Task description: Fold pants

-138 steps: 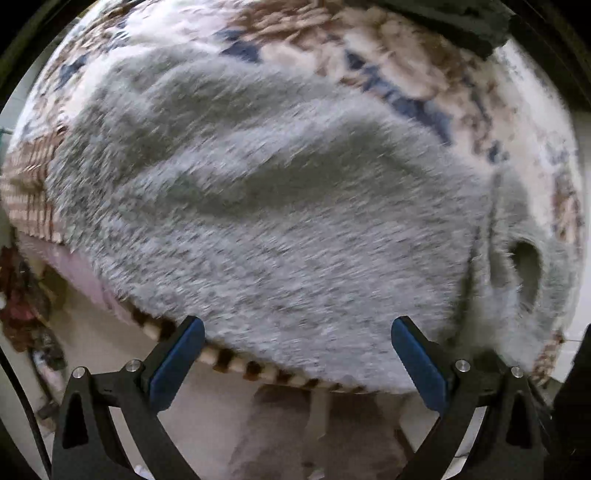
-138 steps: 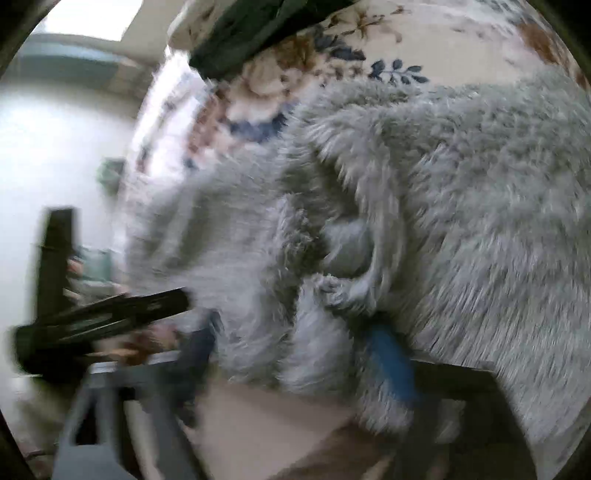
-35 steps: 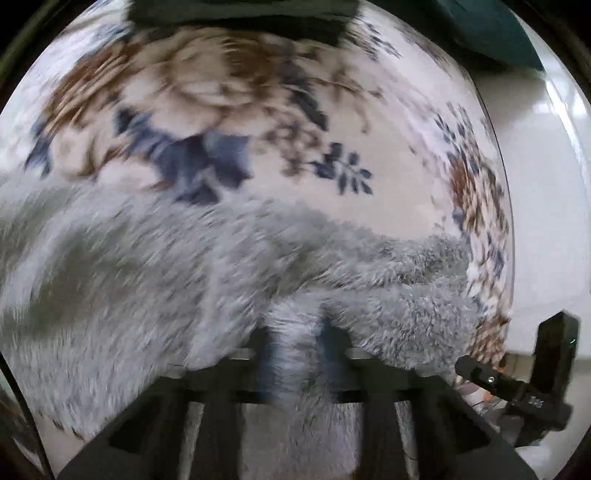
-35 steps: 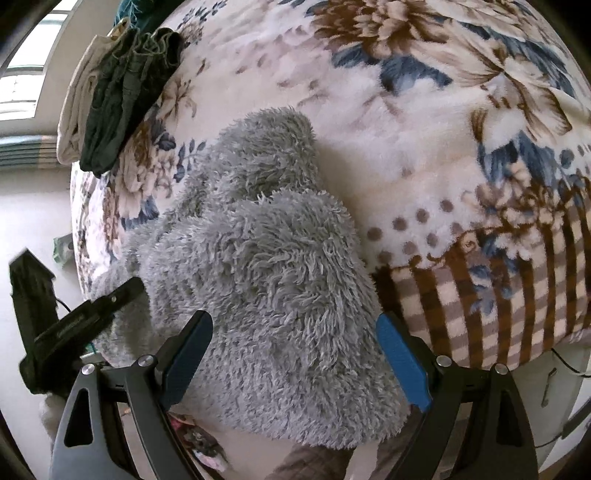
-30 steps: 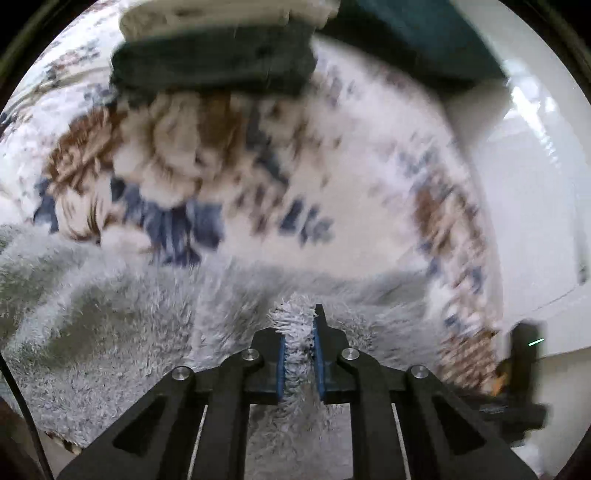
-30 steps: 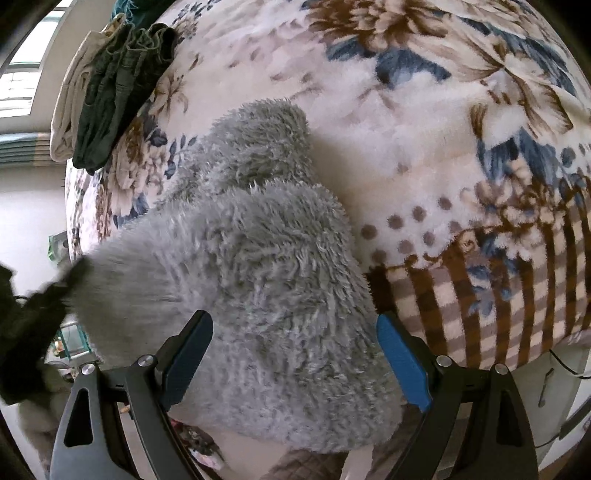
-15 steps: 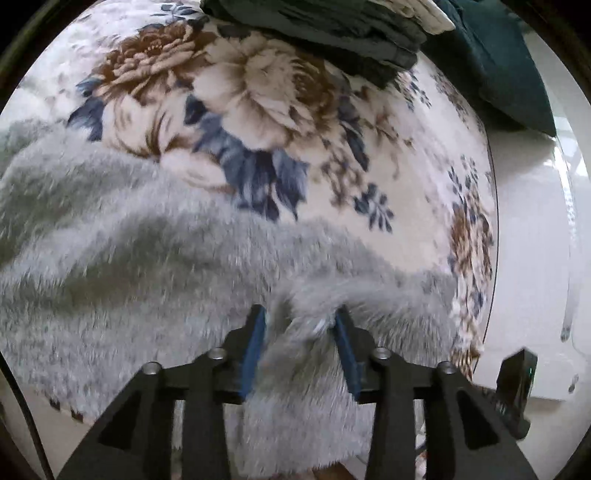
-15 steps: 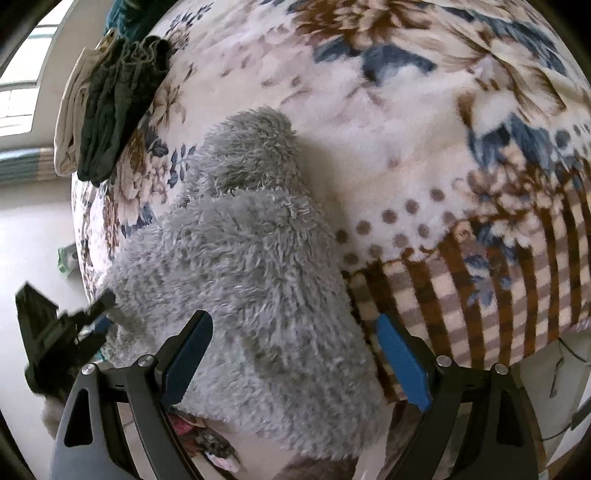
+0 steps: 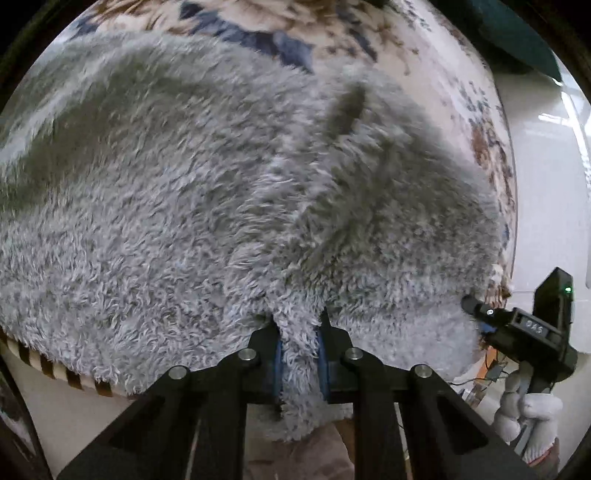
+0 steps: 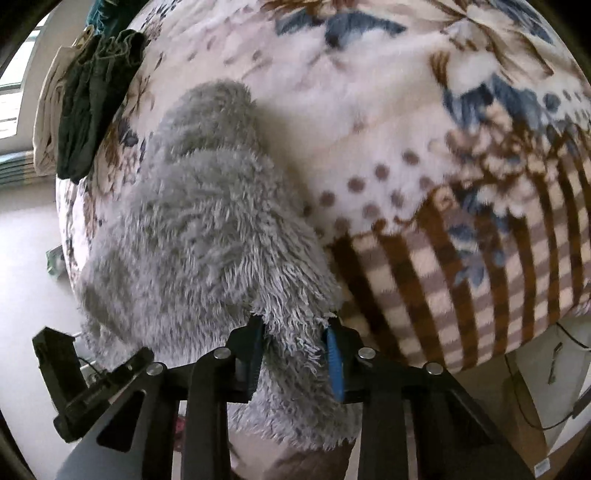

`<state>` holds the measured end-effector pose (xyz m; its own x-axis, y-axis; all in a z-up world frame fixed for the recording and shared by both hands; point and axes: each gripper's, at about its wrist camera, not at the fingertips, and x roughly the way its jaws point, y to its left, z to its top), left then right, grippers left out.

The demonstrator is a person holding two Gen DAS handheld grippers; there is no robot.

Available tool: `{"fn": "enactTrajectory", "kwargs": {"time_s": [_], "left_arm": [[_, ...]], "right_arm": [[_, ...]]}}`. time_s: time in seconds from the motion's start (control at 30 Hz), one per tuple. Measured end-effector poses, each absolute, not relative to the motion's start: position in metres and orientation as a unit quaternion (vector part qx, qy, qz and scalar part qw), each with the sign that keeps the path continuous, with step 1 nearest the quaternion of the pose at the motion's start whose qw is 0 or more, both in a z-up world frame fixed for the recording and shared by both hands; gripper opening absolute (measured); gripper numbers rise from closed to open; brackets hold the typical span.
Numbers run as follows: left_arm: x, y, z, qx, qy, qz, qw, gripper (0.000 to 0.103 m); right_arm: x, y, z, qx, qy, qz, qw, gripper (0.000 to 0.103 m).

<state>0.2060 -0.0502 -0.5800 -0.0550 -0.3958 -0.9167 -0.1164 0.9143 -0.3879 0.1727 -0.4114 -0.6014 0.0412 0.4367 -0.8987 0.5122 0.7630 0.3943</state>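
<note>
The fluffy grey pants (image 9: 207,192) lie on a floral blanket (image 9: 424,48) at the bed's near edge; in the right wrist view the pants (image 10: 192,229) stretch away toward the far side. My left gripper (image 9: 298,350) is shut on a tuft of the grey fabric at the near edge. My right gripper (image 10: 295,354) is shut on the pants' near end, which hangs down between its blue pads. The right gripper also shows at the right edge of the left wrist view (image 9: 517,328), held by a gloved hand.
A stack of dark green and cream clothes (image 10: 85,107) lies at the bed's far left corner. The blanket (image 10: 461,184) has a brown striped border at the bed's edge. Pale floor (image 10: 26,280) lies left of the bed. A teal cloth (image 9: 517,33) lies at the far right.
My right gripper has closed from wide open onto the pants' near end. My left gripper stayed shut on the fabric and has drawn it back to the bed's near edge.
</note>
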Motion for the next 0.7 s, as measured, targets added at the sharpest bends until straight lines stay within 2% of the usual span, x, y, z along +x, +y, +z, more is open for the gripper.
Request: {"fn": "enactTrajectory", "kwargs": {"time_s": [0.07,0.13,0.17,0.23,0.27,0.37,0.57,0.7], "left_arm": [[0.209,-0.049,-0.58,-0.182,0.719,-0.101,0.663,0.016],[0.213,-0.051,-0.57,-0.171,0.717,-0.095,0.669,0.018],[0.214,-0.051,-0.563,-0.166,0.713,-0.091,0.675,0.025],[0.211,-0.044,-0.545,-0.164,0.691,-0.081,0.699,0.029],[0.208,-0.038,-0.538,-0.169,0.677,-0.076,0.712,0.04],[0.2,-0.01,-0.519,-0.2,0.627,-0.045,0.752,0.103],[0.178,0.067,-0.526,-0.281,0.592,0.064,0.753,0.103],[0.163,0.134,-0.543,-0.367,0.559,0.157,0.726,0.103]], "right_arm": [[0.175,-0.408,-0.604,0.34,0.702,-0.026,0.625,0.033],[0.177,-0.404,-0.602,0.338,0.71,-0.022,0.617,0.041],[0.176,-0.404,-0.598,0.337,0.712,-0.02,0.616,0.054],[0.175,-0.403,-0.584,0.335,0.713,-0.023,0.616,0.073],[0.175,-0.403,-0.574,0.322,0.711,-0.029,0.625,0.078],[0.178,-0.385,-0.534,0.237,0.694,-0.059,0.677,0.081],[0.213,-0.317,-0.511,0.133,0.691,-0.072,0.707,0.086],[0.237,-0.269,-0.519,0.134,0.699,-0.057,0.7,0.087]]}}
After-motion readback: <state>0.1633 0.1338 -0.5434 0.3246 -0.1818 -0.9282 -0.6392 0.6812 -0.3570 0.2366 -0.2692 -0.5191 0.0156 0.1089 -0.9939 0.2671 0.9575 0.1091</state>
